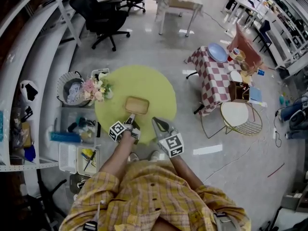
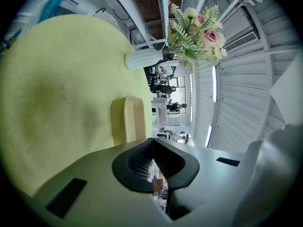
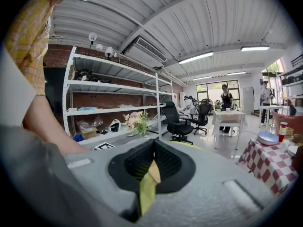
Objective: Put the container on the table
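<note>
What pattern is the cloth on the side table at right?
The cloth is red-and-white checked; head view shows it best.

The near end of the container (image 2: 128, 119) is hidden by the left claw (image 2: 152, 141). Behind the right claw (image 3: 154, 142) only a yellow sliver, probably the worktop (image 3: 147, 188), shows.

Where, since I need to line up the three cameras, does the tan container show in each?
Head view: container at centre, on the green table.
Left gripper view: container just left of centre, on the same table.
Right gripper view: not clearly in it; a tan sliver low centre might be it.
Shared landmark: the flowers, in all three.
</note>
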Available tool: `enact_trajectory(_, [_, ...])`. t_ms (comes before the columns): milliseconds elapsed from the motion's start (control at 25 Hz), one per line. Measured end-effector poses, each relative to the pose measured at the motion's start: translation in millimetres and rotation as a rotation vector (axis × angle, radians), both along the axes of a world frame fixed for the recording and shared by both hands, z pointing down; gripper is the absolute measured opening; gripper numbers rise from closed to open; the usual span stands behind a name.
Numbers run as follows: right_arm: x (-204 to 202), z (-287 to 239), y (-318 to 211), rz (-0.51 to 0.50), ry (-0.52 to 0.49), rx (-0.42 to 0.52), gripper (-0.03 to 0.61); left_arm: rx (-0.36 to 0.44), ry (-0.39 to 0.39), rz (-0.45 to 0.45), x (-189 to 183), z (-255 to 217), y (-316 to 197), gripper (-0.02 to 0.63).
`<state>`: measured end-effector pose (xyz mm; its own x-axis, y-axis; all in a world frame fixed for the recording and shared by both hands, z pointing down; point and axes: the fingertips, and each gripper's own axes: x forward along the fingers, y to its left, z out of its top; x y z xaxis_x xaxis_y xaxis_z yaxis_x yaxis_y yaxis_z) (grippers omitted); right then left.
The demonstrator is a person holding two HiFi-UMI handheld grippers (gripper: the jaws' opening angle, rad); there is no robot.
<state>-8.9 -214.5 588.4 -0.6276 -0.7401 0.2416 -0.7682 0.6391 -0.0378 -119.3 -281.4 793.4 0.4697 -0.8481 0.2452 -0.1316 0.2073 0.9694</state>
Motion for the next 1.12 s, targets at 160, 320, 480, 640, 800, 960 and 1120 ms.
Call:
enact_trajectory(160, [1, 0, 1, 0.005, -0.008, 0.001, -0.002, 0.026, 0.008, 0.007, 2, -11, 0, 0.005])
enact_trajectory(320, [1, -3, 1, 0.013, -0.014, 0.0, -0.002, 0.063, 0.012, 0.022, 1, -27, -2, 0.005])
enact_trajectory(480, [0, -2, 2, 0.021, -0.015, -0.007, -0.002, 0.114, 0.003, 0.047, 3, -44, -2, 0.005])
enact_trajectory(640, [-1, -2, 3, 0.032, -0.029, -0.016, -0.002, 0.171, 0.004, 0.084, 4, -58, 0, 0.005])
enact_trajectory(800, [2, -2, 4, 0.044, -0.041, -0.031, -0.002, 0.234, -0.026, 0.118, 5, -72, 4, 0.005])
enact_trajectory(960, [7, 1, 8, 0.054, -0.067, -0.051, -0.002, 0.321, -0.067, 0.154, 11, -89, 9, 0.005])
enact_trajectory(1120, [11, 6, 7, 0.069, -0.095, -0.071, -0.002, 0.401, -0.106, 0.192, 18, -103, 12, 0.005])
